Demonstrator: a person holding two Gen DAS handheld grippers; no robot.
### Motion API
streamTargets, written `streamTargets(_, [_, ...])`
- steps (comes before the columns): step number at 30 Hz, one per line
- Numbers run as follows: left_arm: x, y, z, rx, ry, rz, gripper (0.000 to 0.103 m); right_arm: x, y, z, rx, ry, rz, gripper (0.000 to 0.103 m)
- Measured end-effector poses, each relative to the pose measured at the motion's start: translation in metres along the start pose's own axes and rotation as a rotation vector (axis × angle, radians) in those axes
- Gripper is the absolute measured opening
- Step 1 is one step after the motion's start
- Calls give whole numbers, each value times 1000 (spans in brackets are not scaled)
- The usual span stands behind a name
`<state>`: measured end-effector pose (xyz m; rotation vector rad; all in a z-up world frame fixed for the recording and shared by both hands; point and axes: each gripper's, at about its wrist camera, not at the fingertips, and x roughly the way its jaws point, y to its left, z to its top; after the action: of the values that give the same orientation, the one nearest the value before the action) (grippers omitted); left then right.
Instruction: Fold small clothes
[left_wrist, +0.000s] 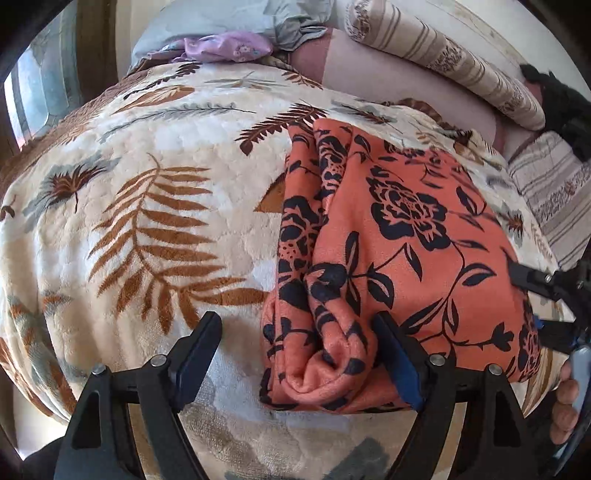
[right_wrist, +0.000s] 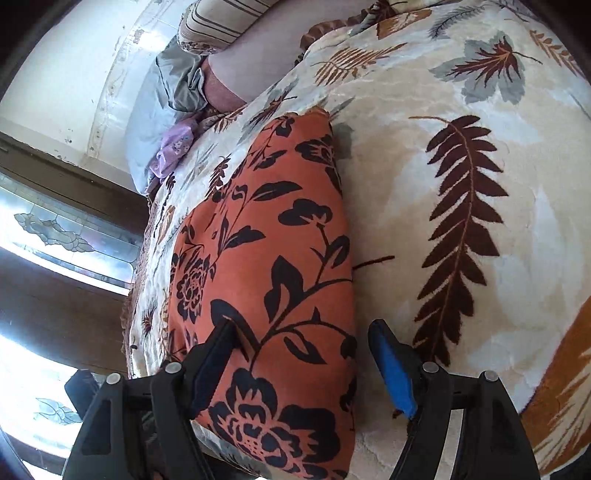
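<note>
In the right wrist view, the right gripper (right_wrist: 299, 358) stands wide at the bottom of the frame, astride the right edge of the folded orange floral garment (right_wrist: 258, 258). The garment lies on a cream leaf-patterned blanket (right_wrist: 480, 147). A lilac cloth (right_wrist: 173, 147) sits at the upper left, and a window (right_wrist: 66, 229) fills the left edge.

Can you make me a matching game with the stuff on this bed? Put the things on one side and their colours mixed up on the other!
Things:
1. folded cloth
2. blanket
3. small crumpled cloth by the pillows
4. pad on the right gripper's finger

Colours:
A. blue
B. cream with brown and grey leaves
C. orange with black flowers
D. lilac with little flowers

Pairs: 1-C, 2-B, 3-D, 4-A
</note>
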<state>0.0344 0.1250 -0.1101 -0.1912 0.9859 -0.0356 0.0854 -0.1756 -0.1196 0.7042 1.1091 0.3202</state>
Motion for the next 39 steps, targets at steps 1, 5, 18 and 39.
streamTargets(1, [0,2,0,-7,4,-9,85,3,1,0,1,3,2,78])
streamTargets(5, [1,3,-2,-9,6,-9,86,9,6,0,-26,5,3,79])
streamTargets(18, [-34,3,9,-58,-193,-64,88,16,25,-8,-216,-4,-124,72])
streamTargets(39, [-24,-4,8,-66,-156,-71,91,11,6,-3,-128,7,3,76])
